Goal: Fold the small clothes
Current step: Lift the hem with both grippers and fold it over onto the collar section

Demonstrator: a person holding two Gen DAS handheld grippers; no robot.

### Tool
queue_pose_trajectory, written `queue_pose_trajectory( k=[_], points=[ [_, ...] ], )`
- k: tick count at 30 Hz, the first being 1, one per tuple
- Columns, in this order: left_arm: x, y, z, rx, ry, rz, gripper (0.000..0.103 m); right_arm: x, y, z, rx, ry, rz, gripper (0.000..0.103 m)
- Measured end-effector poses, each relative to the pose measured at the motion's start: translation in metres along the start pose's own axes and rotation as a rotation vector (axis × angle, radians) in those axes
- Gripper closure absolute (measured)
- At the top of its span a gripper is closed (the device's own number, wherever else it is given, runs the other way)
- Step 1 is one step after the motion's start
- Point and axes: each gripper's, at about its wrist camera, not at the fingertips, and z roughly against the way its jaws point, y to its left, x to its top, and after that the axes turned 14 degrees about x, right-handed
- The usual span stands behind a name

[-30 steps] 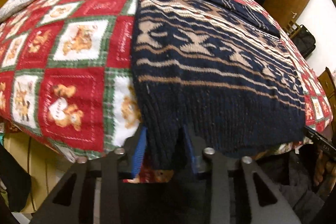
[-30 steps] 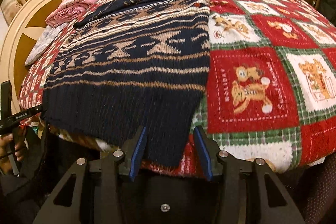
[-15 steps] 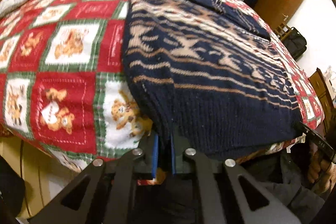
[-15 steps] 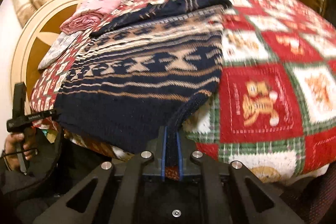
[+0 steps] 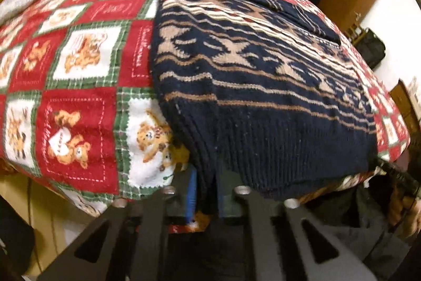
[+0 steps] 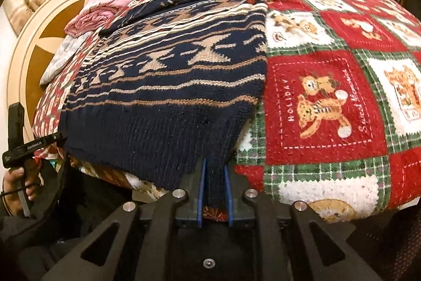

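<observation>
Navy patterned sweater (image 5: 257, 86) lengthwise away across blanket (image 5: 79, 86), hem corners clamped in both hand-held grippers (image 5: 206, 198) (image 6: 214, 191).

Warm indoor light, fisheye-bent edges w/ dark corners, slight blur

Blanket (image 6: 326, 102) red square: is reading "HOLIDAY" beside the bears, with a cursive line, "Sweet…", on the other side
Left gripper (image 6: 29, 146) bar: white lettering is showing, too small to read

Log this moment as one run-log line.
step: grasp hem | left gripper: shut on sweater | right gripper: shut on sweater
</observation>
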Motion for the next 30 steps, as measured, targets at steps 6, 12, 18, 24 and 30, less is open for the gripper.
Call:
queue_pose_trajectory(
  k=[6, 12, 18, 24, 30],
  points=[
    [0.006, -0.008, 0.016, 0.044, -0.083, -0.04, 0.093, 0.006, 0.003, 0.017, 0.075, -0.085, -0.009, 0.095],
    [0.014, -0.01, 0.037, 0.05, -0.16, -0.059, 0.093, 0.011, 0.009, 0.037, 0.103, -0.176, 0.013, 0.095],
    [0.02, -0.008, 0.046, 0.04, -0.184, -0.058, 0.093, 0.01, 0.008, 0.044, 0.115, -0.204, 0.0, 0.096],
    [0.025, -0.009, 0.05, 0.019, -0.194, -0.053, 0.093, 0.015, 0.002, 0.051, 0.159, -0.23, -0.033, 0.096],
    [0.036, -0.002, 0.053, -0.041, -0.202, -0.015, 0.093, 0.03, 0.008, 0.06, 0.175, -0.265, -0.015, 0.096]
  ],
)
